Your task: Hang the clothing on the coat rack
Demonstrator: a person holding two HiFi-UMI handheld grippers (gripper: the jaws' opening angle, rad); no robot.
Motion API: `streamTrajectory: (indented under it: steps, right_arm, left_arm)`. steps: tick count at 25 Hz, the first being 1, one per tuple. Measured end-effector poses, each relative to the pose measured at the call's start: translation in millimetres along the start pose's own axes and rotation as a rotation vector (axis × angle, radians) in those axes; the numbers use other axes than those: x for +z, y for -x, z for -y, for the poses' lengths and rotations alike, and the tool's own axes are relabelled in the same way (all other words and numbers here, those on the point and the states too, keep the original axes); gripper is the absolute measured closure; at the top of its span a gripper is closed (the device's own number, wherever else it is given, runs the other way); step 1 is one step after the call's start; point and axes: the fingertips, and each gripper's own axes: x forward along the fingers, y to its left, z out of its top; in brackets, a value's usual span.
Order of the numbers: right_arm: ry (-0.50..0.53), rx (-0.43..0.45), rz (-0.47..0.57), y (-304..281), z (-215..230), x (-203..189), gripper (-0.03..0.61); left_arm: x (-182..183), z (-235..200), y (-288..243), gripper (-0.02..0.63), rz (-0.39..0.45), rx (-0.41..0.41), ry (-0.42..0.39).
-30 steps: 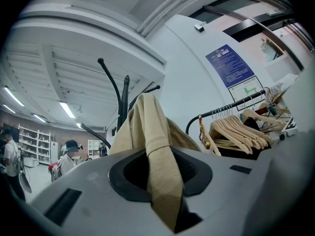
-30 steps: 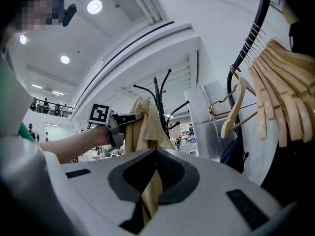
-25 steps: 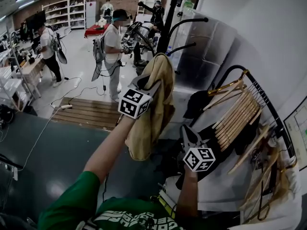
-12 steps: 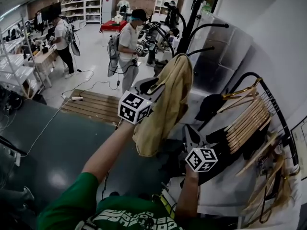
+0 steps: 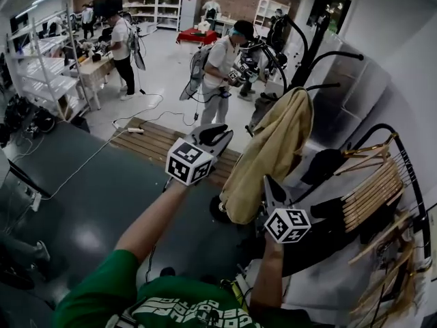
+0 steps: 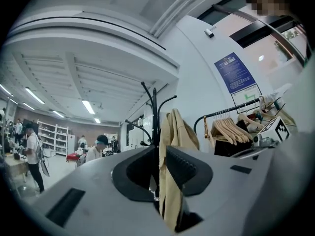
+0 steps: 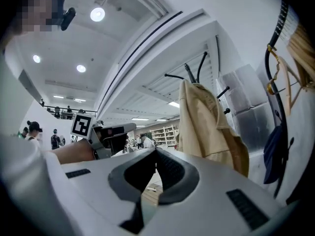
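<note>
Garment (image 5: 273, 149): tan; seen draped over an upper hook of the coat rack (image 5: 309, 46), right of centre in the head view; it hangs down in loose folds beside the black pole.
Garment contact: no gripper is seen touching it.
Left gripper (image 5: 217, 134): held up at centre frame in the head view, just left of the garment and apart from it.
Left jaws: a narrow gap is seen between them and they are closing. Nothing is held; the garment and the rack pole are seen only beyond the gap, in the left gripper view.
Right gripper (image 5: 268, 186): held lower, at lower right of centre, below the garment's hem.
Right jaws: seen brought together at the tips in the right gripper view, with nothing between them.
Clothes rail (image 5: 410, 176): black, curved, at the right edge of the frame. A row of wooden hangers (image 5: 372, 190) is carried on it, with dark clothing below.
Sleeve (image 5: 102, 285): green, at lower left, on the arm behind the left gripper.
Background: a person in a white shirt (image 5: 218, 67) is seen standing at upper centre, and a wooden platform (image 5: 153, 142) lies on the floor behind the left gripper.
</note>
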Motion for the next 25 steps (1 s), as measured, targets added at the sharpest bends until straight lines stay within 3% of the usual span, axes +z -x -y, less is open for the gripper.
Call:
streamTrajectory:
  steps: [6,17,25]
  right_arm:
    - [-0.004,0.090,-0.017,-26,-42,-5,0.571]
    - [0.000,0.243,-0.049,-58,-107,-20,0.571]
    - [0.004,0.291,-0.074,-65,-136,-31,0.571]
  left_arm:
    - [-10,-18,54,0.606,-0.026,0.070,0.002]
    - [-39,-22,136,0.611,-0.075,0.151,0.065]
    - [-57,-20,176,0.611,-0.099,0.204,0.076]
